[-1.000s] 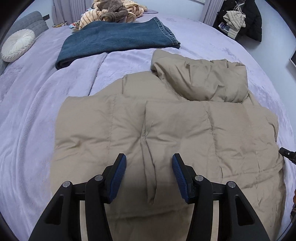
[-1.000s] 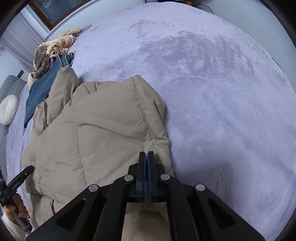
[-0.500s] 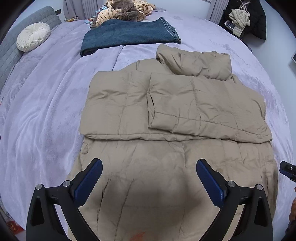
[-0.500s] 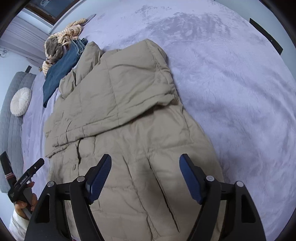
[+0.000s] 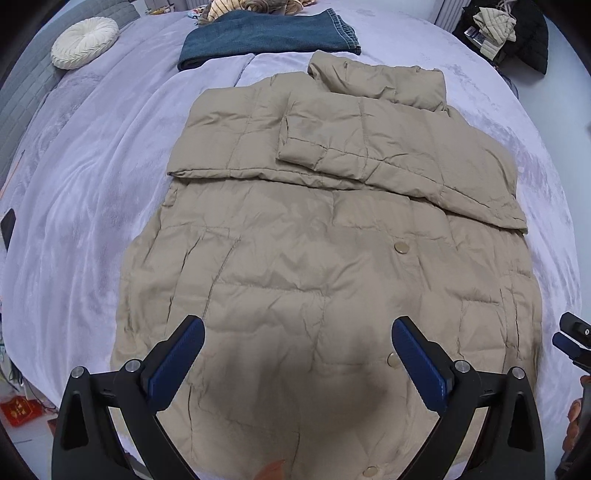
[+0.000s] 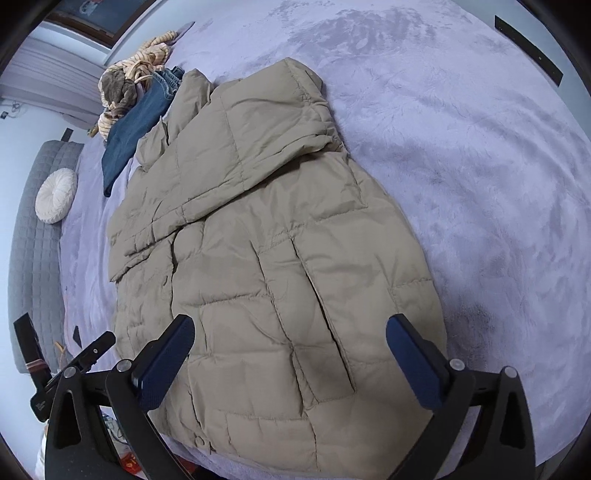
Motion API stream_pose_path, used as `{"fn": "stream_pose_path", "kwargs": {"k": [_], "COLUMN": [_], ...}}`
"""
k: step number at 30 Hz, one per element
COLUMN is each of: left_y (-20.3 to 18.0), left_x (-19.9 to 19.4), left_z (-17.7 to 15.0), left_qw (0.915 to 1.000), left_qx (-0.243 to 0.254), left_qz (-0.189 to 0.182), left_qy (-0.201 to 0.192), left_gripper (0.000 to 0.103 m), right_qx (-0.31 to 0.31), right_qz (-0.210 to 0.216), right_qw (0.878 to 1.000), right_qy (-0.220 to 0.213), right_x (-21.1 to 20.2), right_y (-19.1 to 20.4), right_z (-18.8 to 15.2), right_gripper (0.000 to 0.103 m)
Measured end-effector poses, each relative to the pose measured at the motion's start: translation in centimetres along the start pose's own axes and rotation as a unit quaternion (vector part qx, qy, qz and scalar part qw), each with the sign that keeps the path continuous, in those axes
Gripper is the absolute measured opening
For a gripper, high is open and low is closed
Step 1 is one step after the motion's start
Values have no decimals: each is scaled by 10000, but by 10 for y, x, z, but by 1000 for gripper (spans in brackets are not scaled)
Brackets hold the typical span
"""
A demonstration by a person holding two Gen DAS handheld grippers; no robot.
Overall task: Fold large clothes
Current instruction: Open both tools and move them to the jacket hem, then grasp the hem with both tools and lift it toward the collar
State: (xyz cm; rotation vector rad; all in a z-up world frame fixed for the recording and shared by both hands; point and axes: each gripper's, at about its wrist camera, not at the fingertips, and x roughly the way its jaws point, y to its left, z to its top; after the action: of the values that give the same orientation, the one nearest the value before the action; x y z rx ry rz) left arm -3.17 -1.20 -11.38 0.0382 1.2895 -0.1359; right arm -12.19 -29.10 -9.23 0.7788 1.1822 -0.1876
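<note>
A beige puffer jacket point(image 5: 314, 240) lies flat on the lilac bed point(image 5: 81, 177), collar at the far end, both sleeves folded across the chest. It also shows in the right wrist view point(image 6: 266, 258). My left gripper point(image 5: 297, 360) is open and empty, above the jacket's hem near the bed's front edge. My right gripper point(image 6: 290, 360) is open and empty, above the hem's right side. The right gripper's tip shows at the edge of the left wrist view point(image 5: 570, 338), and the left gripper shows at the lower left of the right wrist view point(image 6: 74, 365).
Folded blue jeans point(image 5: 266, 37) lie beyond the collar, with a heap of striped and brown clothes point(image 6: 129, 85) behind them. A round white cushion point(image 5: 85, 42) rests against the grey headboard point(image 6: 33, 236) at far left. Dark clothes point(image 5: 513, 33) hang at far right.
Both grippers opened and pulled back toward the hem. The right one, shut a second ago at the sleeve, let go. The sleeves now lie folded across the chest.
</note>
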Motion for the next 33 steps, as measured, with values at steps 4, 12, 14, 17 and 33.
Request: {"fn": "stream_pose_path", "kwargs": {"k": [4, 12, 14, 17, 33], "left_y": [-1, 14, 23, 38, 112], "left_x": [-7, -10, -7, 0, 21], "left_z": [-13, -31, -37, -48, -114], "left_qw": [10000, 9998, 9997, 9995, 9919], "left_qx": [-77, -153, -206, -243, -574], "left_qz": [26, 66, 41, -7, -883], "left_qy": [38, 94, 124, 195, 716], "left_gripper": [102, 102, 102, 102, 102], "right_qx": [-117, -15, 18, 51, 1410], "right_qz": [26, 146, 122, 5, -74], "right_qw": [9997, 9997, 9999, 10000, 9900], "right_qy": [190, 211, 108, 0, -79], "right_x": [4, 7, 8, 9, 8], "right_y": [1, 6, 7, 11, -29], "right_z": [-9, -28, -34, -46, -131], "right_gripper": [103, 103, 103, 103, 103]}}
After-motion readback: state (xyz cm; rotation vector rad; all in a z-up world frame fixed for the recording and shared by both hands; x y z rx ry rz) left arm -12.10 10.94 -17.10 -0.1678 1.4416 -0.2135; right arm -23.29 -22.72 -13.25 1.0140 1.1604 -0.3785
